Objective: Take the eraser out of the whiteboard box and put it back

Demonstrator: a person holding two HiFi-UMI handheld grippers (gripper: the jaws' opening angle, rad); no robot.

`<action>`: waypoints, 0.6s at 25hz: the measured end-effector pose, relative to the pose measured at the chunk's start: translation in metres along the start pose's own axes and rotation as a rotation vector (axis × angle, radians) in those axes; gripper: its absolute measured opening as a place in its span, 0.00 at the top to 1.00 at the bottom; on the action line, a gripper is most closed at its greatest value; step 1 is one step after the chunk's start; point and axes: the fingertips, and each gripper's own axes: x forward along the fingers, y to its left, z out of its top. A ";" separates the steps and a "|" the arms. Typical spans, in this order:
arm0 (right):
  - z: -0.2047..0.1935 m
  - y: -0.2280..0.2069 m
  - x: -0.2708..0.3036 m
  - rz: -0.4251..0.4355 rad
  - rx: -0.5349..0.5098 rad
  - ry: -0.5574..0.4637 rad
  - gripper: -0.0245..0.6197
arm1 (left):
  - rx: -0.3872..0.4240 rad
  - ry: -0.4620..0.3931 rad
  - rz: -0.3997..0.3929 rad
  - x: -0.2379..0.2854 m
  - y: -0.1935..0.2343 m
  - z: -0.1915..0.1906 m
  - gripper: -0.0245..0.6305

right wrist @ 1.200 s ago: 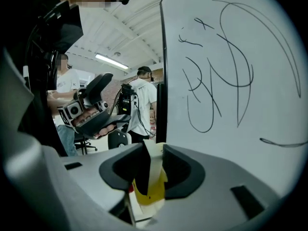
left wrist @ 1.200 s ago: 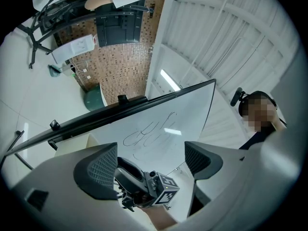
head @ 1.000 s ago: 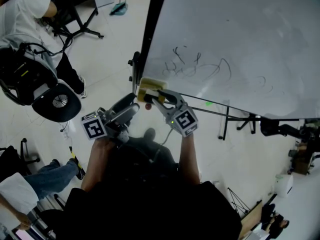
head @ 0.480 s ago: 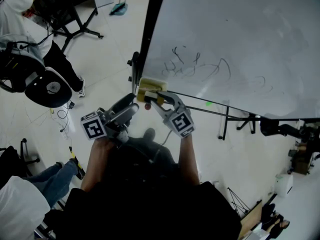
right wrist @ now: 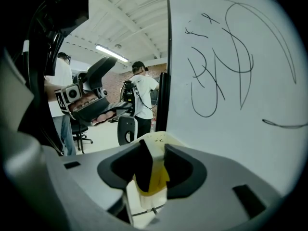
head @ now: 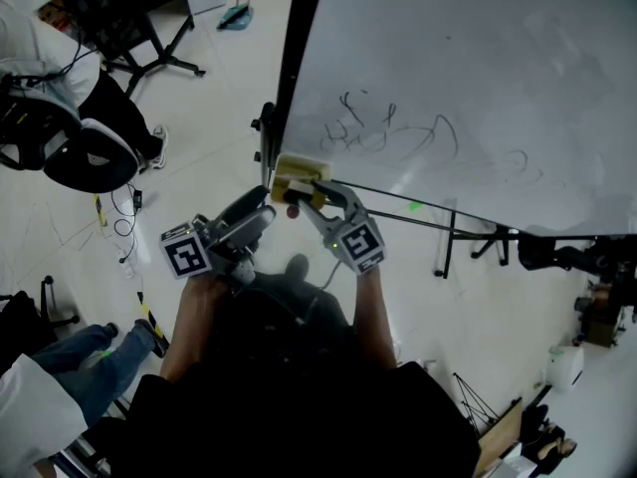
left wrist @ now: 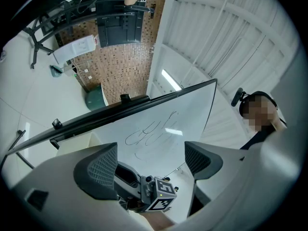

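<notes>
The eraser (right wrist: 154,179) is a small block, yellow with a pale cream part. It sits in the cream box (head: 297,172) fixed at the lower left corner of the whiteboard (head: 468,88), the only thing seen in it. The right gripper (right wrist: 156,152) has just been opening. Its jaws stand narrowly apart on either side of the eraser, flanking rather than clamping it. The left gripper (left wrist: 150,153) hangs back, wide open and empty. One eraser, one box, two grippers.
</notes>
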 end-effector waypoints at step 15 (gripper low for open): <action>0.039 -0.022 -0.038 0.015 0.296 -0.253 0.62 | 0.049 0.016 0.029 0.011 -0.007 -0.011 0.31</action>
